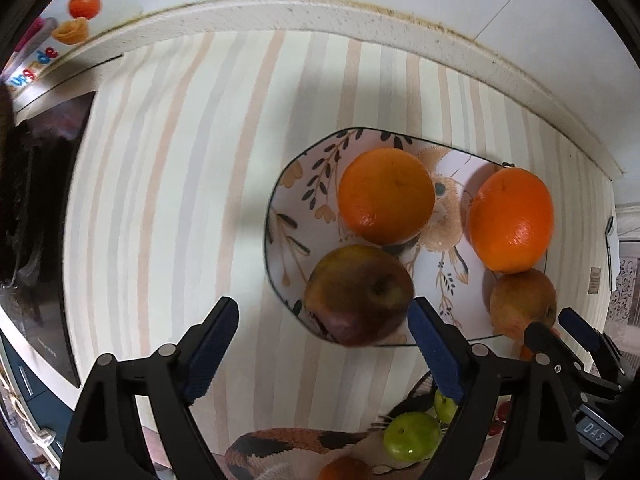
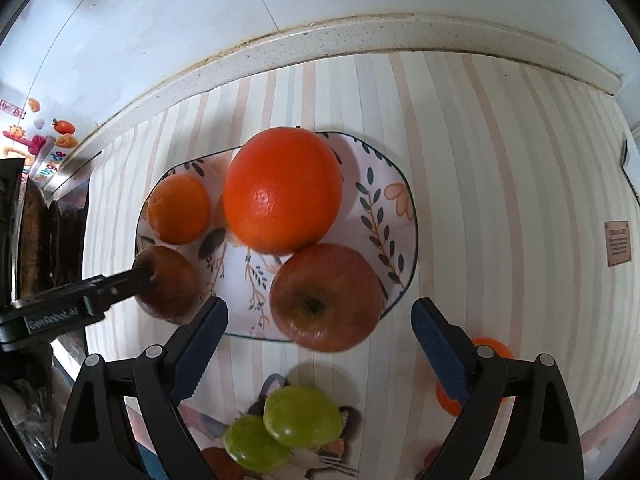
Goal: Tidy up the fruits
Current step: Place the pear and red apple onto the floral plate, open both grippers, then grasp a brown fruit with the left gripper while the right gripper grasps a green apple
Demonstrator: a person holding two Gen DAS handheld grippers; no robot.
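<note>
Soft, even daylight fills both fisheye views, black vignette ringing every corner. A broad shadow crosses the striped counter (image 1: pixel 180 200) at upper centre; glare spots gleam on the large orange (image 2: pixel 282 194). Straight edges bow; the lower margins blur.

Bright orange oranges (image 2: pixel 282 194), red-brown apples (image 2: pixel 326 298) on a white leaf-patterned plate (image 2: pixel 390 208), pastel-striped cloth (image 1: pixel 180 184)
</note>
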